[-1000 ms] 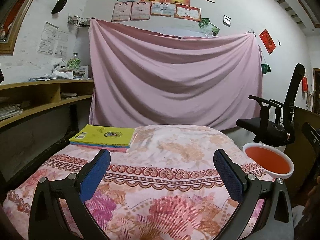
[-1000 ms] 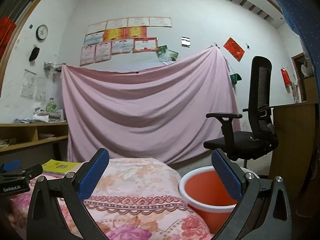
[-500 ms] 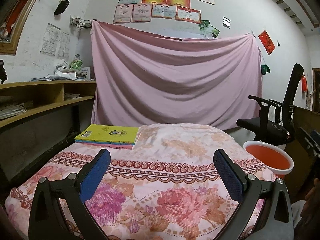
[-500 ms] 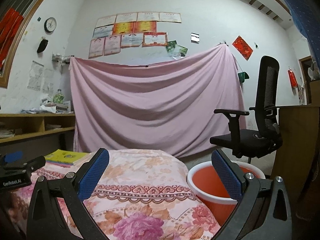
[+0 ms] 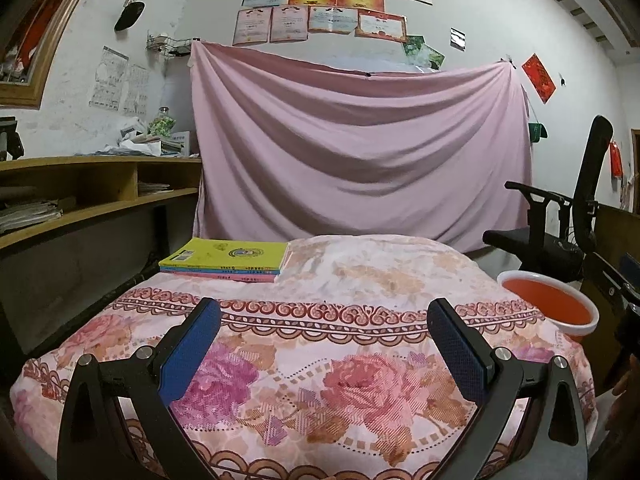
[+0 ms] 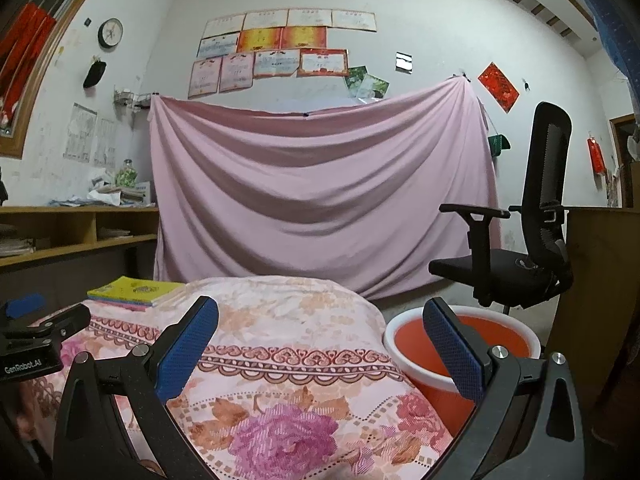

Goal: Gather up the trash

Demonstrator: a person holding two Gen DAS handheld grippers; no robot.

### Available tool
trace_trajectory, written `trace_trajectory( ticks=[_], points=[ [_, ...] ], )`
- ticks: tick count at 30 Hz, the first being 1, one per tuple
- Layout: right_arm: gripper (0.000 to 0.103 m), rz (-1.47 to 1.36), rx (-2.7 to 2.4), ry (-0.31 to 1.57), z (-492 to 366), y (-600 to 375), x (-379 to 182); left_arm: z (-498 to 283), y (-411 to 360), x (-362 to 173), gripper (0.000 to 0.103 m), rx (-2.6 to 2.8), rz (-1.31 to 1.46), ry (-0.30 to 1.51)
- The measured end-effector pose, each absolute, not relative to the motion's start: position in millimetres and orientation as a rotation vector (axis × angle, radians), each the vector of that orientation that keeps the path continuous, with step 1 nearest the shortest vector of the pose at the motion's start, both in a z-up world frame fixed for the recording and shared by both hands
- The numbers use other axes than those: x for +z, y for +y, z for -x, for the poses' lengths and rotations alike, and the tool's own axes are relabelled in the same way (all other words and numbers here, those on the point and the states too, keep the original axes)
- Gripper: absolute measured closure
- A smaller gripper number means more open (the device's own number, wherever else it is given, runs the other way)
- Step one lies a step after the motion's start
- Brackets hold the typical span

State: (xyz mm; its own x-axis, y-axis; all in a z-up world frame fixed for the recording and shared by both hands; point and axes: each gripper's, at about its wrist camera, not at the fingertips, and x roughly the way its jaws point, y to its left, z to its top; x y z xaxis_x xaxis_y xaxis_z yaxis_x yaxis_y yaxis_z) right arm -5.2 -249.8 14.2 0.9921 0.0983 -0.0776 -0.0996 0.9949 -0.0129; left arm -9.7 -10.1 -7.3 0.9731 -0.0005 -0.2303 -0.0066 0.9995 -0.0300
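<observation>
An orange bucket with a white rim [image 5: 550, 308] stands beside the right edge of a table under a floral cloth [image 5: 320, 300]; it also shows in the right wrist view [image 6: 464, 340]. My left gripper [image 5: 322, 322] is open and empty, held above the near part of the cloth. My right gripper [image 6: 320, 320] is open and empty, over the table's right corner with its right finger in front of the bucket. The left gripper's body [image 6: 36, 340] shows at the left of the right wrist view. No loose trash shows on the cloth.
A stack of books with a yellow cover [image 5: 228, 258] lies at the table's far left. A black office chair [image 6: 520, 248] stands behind the bucket. Wooden shelves [image 5: 80, 196] run along the left wall. A pink sheet [image 5: 360, 160] hangs behind.
Both grippers have drawn back and tilted slightly down, so more of the floral cloth shows near me. Both stay open and empty.
</observation>
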Motion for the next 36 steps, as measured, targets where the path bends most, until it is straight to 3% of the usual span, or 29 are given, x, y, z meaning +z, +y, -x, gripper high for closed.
trace_trajectory(
  ticks=[36],
  points=[
    [0.000, 0.027, 0.125, 0.141, -5.8, -245.8, 4.4, 5.4, -15.0, -12.7, 0.002, -0.004, 0.030, 0.242]
  ],
)
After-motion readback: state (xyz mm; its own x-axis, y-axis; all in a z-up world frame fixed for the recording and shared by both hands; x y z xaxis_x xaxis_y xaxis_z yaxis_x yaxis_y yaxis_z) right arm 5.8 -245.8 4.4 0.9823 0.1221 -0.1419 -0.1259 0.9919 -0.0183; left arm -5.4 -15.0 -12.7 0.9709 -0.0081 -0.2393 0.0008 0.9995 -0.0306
